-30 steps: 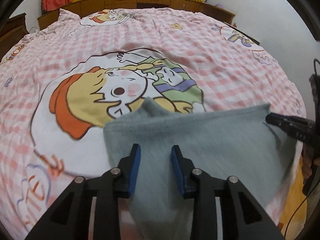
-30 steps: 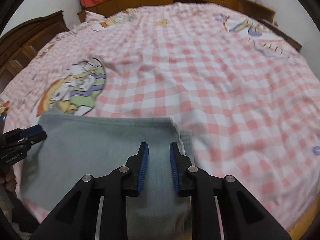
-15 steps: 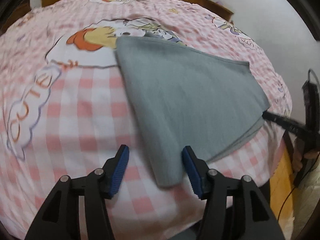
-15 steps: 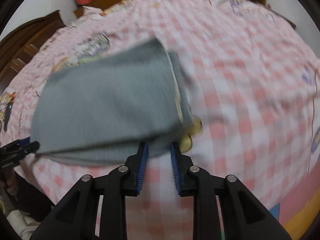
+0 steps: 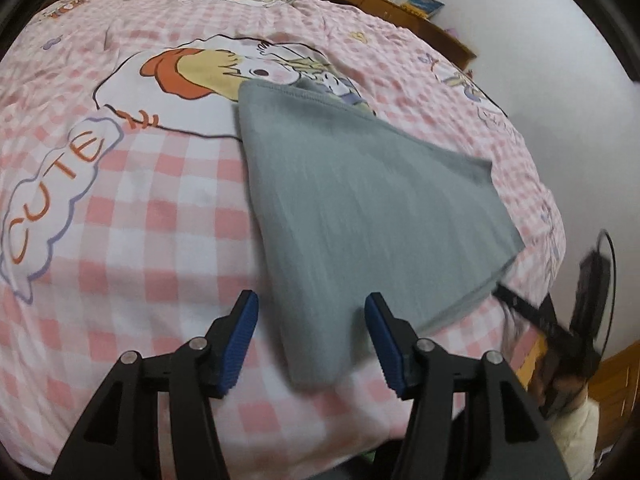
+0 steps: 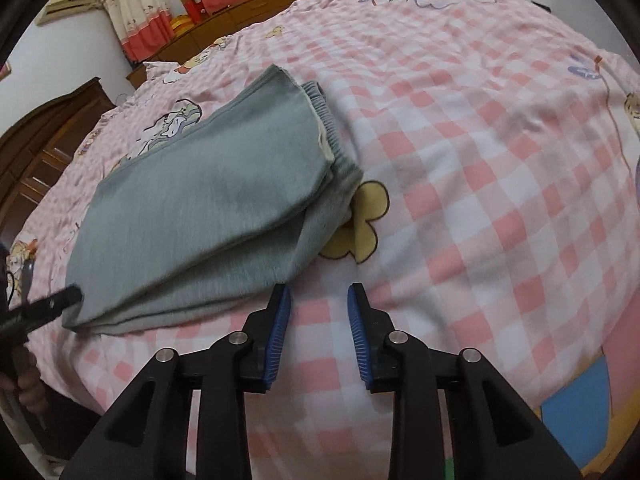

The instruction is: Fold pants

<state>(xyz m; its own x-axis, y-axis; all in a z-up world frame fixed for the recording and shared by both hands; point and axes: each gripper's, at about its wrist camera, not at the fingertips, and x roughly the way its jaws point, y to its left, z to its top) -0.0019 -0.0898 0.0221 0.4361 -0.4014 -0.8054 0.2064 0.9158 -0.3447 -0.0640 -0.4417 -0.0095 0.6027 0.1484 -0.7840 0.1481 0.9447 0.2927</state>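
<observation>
Letting go of the folded pants

Looking down both cameras, I see the grey pants [image 5: 360,208] lying folded on the pink checked bed [image 5: 152,240]. My left gripper [image 5: 310,336] has its fingers spread, the near corner of the pants between them but untouched. My right gripper [image 6: 318,332] is opening beside the pants' edge, only bedspread between its fingers.

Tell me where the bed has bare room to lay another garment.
Right of the folded pants, past the yellow flower print, the checked bedspread lies bare. Left of them, the CUTE print area is free. The pants fill the near middle.
</observation>
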